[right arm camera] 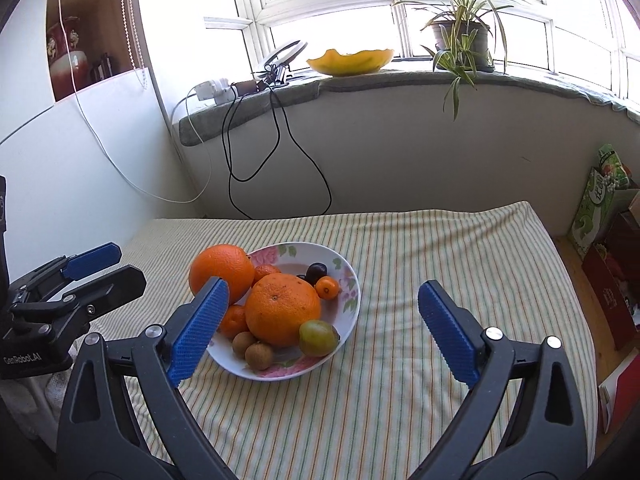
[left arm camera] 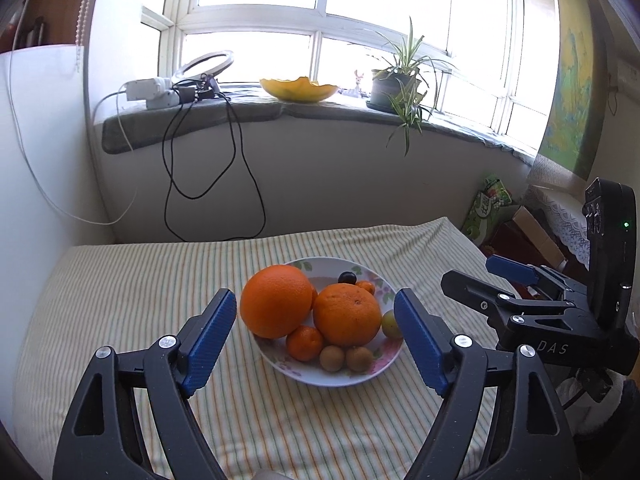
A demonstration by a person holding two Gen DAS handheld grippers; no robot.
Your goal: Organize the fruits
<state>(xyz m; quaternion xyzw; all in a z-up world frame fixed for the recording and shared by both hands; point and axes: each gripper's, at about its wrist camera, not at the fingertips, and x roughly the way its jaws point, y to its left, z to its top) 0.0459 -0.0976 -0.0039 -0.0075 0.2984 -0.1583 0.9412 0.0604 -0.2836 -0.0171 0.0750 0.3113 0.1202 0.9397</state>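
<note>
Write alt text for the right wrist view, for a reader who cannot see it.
A white floral-rimmed bowl holding two large oranges, small citrus, brown longans, a green plum and a dark grape sits on a striped cloth. The open right gripper points toward it; the left gripper shows at the left edge.

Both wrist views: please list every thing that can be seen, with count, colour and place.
plate: 1, white with flowers, on the striped cloth
large oranges: 2, orange, in the plate
small mandarins: at least 3, orange, in the plate among the large oranges
brown round fruits: 2, brown, near edge of the plate
green fruit: 1, yellow-green, near right edge of the plate
dark fruit: dark purple, far side of the plate; count unclear
striped cloth: 1, cream with stripes, covers the table
yellow bowl: 1, on the windowsill
potted plant: 1, green, on the windowsill
left claw: open, holds nothing
right claw: open, holds nothing
</note>
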